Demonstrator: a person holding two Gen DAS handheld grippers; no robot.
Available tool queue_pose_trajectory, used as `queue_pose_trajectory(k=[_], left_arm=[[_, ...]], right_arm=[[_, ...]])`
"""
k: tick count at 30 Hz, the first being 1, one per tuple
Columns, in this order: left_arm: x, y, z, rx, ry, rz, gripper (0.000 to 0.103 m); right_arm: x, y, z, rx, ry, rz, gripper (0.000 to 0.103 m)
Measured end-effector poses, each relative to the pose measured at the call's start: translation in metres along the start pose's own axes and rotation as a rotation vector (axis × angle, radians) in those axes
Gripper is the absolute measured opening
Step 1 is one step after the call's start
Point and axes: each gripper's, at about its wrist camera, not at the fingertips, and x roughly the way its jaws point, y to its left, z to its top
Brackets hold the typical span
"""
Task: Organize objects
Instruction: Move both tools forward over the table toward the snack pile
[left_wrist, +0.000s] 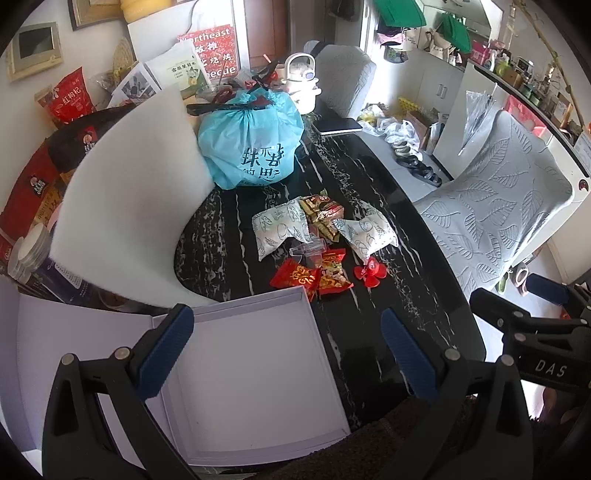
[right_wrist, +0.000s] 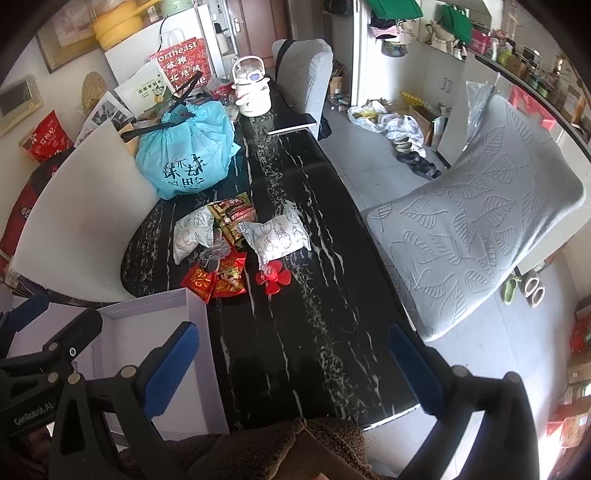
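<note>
From the left wrist camera, the left gripper (left_wrist: 286, 354) hangs with its blue-padded fingers (left_wrist: 166, 354) spread wide and nothing between them, above an open white box (left_wrist: 258, 369) that sits at the near edge of the black marble-patterned table (left_wrist: 369, 206). Just past the box's far corner lies a cluster of small packets: two white pouches with leaf drawings (left_wrist: 275, 230), brown-and-gold snack wrappers (left_wrist: 321, 214), a red packet with gold characters (left_wrist: 295, 278), a clear plastic piece (left_wrist: 308, 249) and a red plastic fan blade (left_wrist: 369, 271). Farther along the table stands a tied turquoise bag (left_wrist: 253, 140) printed with dark Chinese characters, beside a curved white foam sheet (left_wrist: 129, 192). Against the wall, a red bag reads "Northeast" and part of "Barbecue" (left_wrist: 214, 48). The right gripper (left_wrist: 528, 332) shows at the right edge, its body marked "DAS". From the right wrist camera, the right gripper (right_wrist: 295, 369) is likewise wide open and holds nothing, over the bare near end of the table (right_wrist: 314, 332). The left gripper's body (right_wrist: 37, 387), lettered "GenRobot.AI", sits over the white box (right_wrist: 147, 310). The packets (right_wrist: 229, 240) lie mid-table; a white kettle (right_wrist: 251, 88) stands at the far end, and a grey leaf-embossed chair (right_wrist: 480, 229) adjoins the table's right edge.
</note>
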Motion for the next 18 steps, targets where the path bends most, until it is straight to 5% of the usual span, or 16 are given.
queue_pose_trajectory(k=[18], left_arm=[[0.057, -0.023, 0.043, 0.009, 0.096, 0.063, 0.102]], right_arm=[[0.063, -0.021, 0.056, -0.023, 0.103, 0.056, 0.103]])
